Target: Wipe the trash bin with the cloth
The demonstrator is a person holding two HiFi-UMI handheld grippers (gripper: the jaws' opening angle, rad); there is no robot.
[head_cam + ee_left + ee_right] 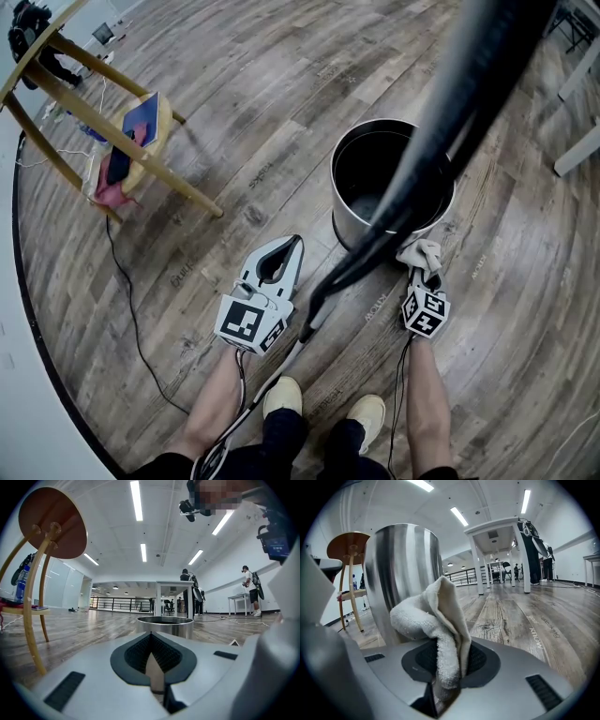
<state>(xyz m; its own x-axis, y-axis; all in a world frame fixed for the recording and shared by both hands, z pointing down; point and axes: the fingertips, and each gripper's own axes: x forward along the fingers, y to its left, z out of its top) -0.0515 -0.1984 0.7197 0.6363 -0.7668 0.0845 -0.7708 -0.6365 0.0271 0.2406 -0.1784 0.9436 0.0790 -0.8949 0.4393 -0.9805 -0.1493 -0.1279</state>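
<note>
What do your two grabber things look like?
Both are pale grey plastic. The left gripper and the right gripper each carry a cube with black-and-white square markers, have dark ribbed pads inside the jaws, and trail a thin black cable behind.

The trash bin (345, 225) is silver outside, black inside; the cloth (419, 251) is off-white. The left gripper (296, 242) and right gripper (428, 276) are pale grey with black-and-white marker squares.
</note>
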